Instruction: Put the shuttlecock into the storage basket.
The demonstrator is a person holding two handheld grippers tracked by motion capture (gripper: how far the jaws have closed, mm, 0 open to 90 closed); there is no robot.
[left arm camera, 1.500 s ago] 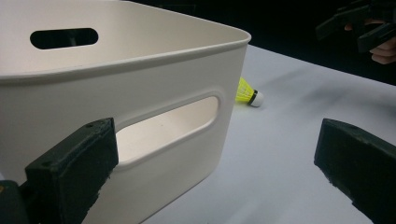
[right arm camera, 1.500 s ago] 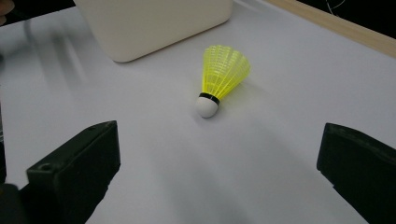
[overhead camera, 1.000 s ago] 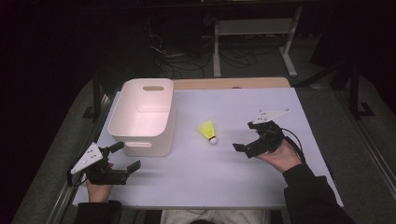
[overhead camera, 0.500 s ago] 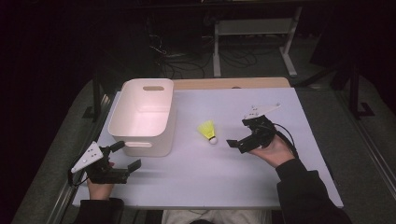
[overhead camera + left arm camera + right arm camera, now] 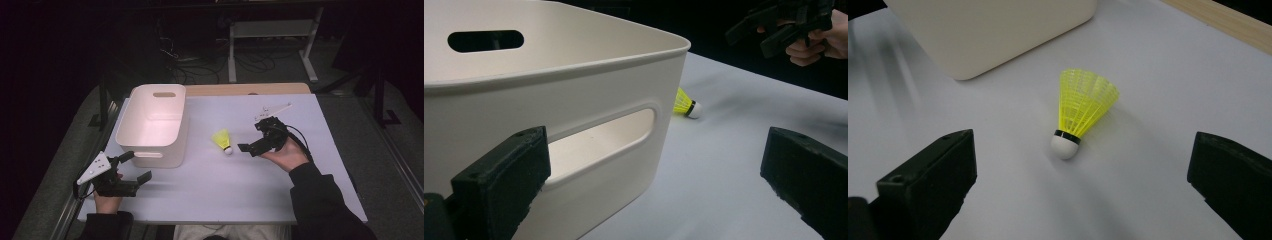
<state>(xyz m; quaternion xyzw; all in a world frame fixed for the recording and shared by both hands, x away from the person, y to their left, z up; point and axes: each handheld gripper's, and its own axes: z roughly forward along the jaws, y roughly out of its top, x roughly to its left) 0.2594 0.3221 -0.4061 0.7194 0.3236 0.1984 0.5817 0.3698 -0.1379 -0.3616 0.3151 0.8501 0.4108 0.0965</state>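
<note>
Jaws of the right gripper (image 5: 248, 146) stood wide apart, pointed at the yellow shuttlecock (image 5: 223, 140) lying on the white tabletop (image 5: 280, 200) just beside them, cork end toward the person, untouched. The left gripper (image 5: 134, 169) was also spread, holding nothing, near the white plastic bin (image 5: 152, 125).

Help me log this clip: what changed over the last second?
The right gripper moved left across the table toward the yellow shuttlecock and now sits just beside it, jaws open, nothing grasped yet. The left gripper, also open, barely shifted near the white bin. Shuttlecock and bin stayed put.
</note>
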